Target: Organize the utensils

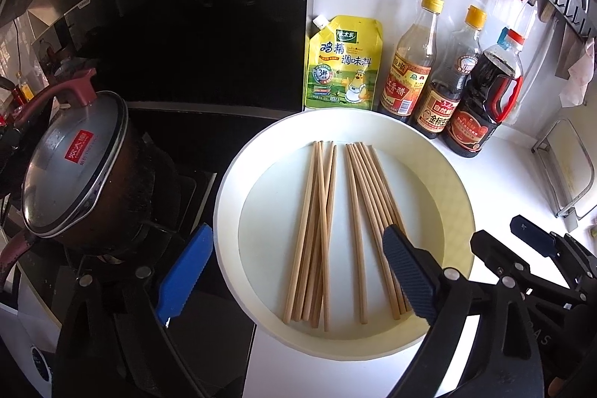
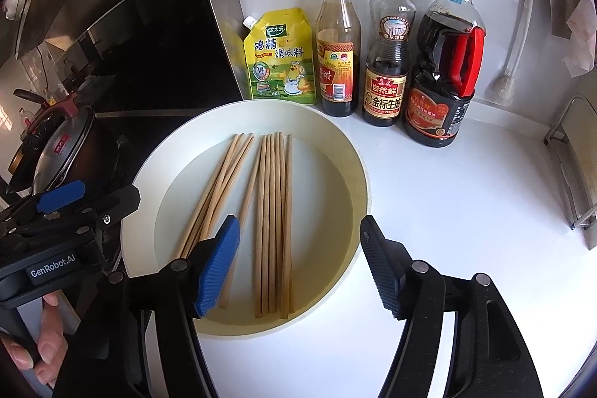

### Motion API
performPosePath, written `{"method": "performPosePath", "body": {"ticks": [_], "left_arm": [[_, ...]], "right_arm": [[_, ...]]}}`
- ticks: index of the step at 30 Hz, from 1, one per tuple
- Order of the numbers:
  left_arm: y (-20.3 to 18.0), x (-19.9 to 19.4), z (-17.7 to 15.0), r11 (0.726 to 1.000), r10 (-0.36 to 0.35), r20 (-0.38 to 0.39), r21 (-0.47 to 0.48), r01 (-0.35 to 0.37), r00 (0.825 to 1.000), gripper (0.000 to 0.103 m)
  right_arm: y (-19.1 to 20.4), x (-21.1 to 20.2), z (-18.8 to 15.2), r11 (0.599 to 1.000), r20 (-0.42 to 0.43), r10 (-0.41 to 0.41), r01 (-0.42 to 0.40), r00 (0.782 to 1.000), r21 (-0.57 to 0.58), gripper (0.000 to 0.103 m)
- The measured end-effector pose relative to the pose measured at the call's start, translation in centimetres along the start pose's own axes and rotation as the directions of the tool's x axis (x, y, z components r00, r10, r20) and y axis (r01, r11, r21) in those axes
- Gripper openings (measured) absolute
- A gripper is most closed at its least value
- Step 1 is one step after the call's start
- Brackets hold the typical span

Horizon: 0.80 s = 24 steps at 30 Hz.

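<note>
1. The chopsticks (image 2: pixel 261 222) lie loose in a shallow white plate (image 2: pixel 358 181), their length running from the near rim toward the far rim.
2. They lie in two bunches with a bare strip of plate between: a left bunch (image 1: pixel 315 234) that crosses and fans a little, and a right bunch (image 1: pixel 373 211) that lies fairly parallel.
3. None is lifted, and none sits in any holder that I can see, so I judge the sorting barely begun: at most a rough split into two bunches is done, and gathering and putting away are all left.
4. The right hand-held gripper (image 2: pixel 298 267) hovers low over the near part of the plate, jaws spread wide around the right bunch and gripping nothing; whether the pads touch the sticks I cannot tell.
5. The left hand-held gripper (image 1: pixel 294 275) is likewise spread wide and empty, its jaws straddling the left bunch.
6. The plate sits on a white table (image 2: pixel 466 211), right beside the stove, where a lidded pot (image 1: pixel 74 166) stands.
7. Behind the plate stand a yellow pouch (image 2: pixel 280 58) and three bottles (image 2: pixel 384 58).
8. A wall rack (image 1: pixel 559 2) with hooks hangs beyond; it may be where the sticks belong, though I cannot tell.
</note>
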<state>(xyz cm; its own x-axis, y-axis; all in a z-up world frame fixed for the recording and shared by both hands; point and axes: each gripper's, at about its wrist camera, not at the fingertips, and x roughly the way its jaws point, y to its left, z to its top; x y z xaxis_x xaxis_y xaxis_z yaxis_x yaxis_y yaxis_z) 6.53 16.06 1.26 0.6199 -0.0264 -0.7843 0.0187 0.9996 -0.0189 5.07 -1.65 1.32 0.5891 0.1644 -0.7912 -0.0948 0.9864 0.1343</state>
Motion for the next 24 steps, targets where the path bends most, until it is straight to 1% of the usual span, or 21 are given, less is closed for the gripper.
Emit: {"method": "performPosePath", "body": {"ticks": [3, 24], "left_arm": [[0.11, -0.09, 0.05, 1.0, 0.014, 0.001, -0.007, -0.014, 1.0, 0.095], [0.35, 0.51, 0.2, 1.0, 0.016, -0.021, -0.023, -0.017, 1.0, 0.096]], "right_arm": [[0.01, 0.0, -0.02, 1.0, 0.0, 0.001, -0.001, 1.0, 0.0, 0.064], [0.06, 0.08, -0.22, 1.0, -0.004, 0.001, -0.001, 1.0, 0.0, 0.064]]}}
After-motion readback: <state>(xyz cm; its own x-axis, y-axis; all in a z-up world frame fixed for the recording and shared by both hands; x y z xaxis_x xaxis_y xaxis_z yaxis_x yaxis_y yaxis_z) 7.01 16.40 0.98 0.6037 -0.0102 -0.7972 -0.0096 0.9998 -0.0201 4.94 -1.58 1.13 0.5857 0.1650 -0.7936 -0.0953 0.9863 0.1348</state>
